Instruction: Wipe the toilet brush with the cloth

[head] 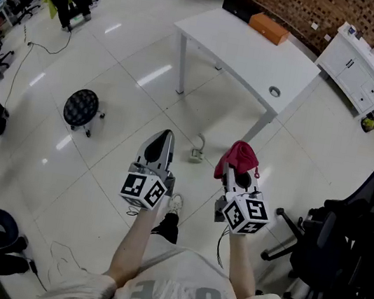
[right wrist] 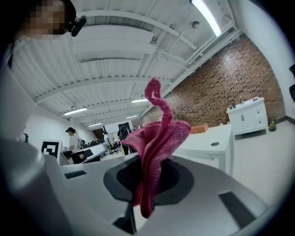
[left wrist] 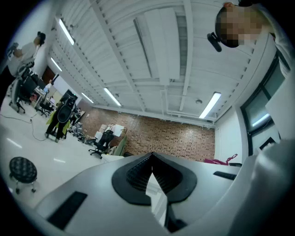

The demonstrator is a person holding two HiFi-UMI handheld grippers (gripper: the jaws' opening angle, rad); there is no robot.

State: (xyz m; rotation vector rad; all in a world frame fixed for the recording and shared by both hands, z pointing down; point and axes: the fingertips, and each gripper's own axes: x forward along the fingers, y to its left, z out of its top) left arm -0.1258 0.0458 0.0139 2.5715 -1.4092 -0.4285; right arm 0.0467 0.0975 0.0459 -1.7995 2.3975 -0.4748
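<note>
A pink cloth (head: pixel 237 156) is bunched in my right gripper (head: pixel 235 166), whose jaws are shut on it. In the right gripper view the cloth (right wrist: pixel 154 143) sticks up from between the jaws, with one twisted corner rising highest. My left gripper (head: pixel 163 140) is held level beside it, about a hand's width to the left, its jaws shut with nothing between them. The left gripper view shows the closed tips (left wrist: pixel 152 159) against the room. No toilet brush appears in any view.
A white table (head: pixel 249 55) stands ahead over the tiled floor, with an orange box (head: pixel 269 28) at its far end. A white cabinet (head: pixel 357 66) sits by the brick wall. A black stool (head: pixel 80 107) is at left, a black office chair (head: pixel 350 236) close at right.
</note>
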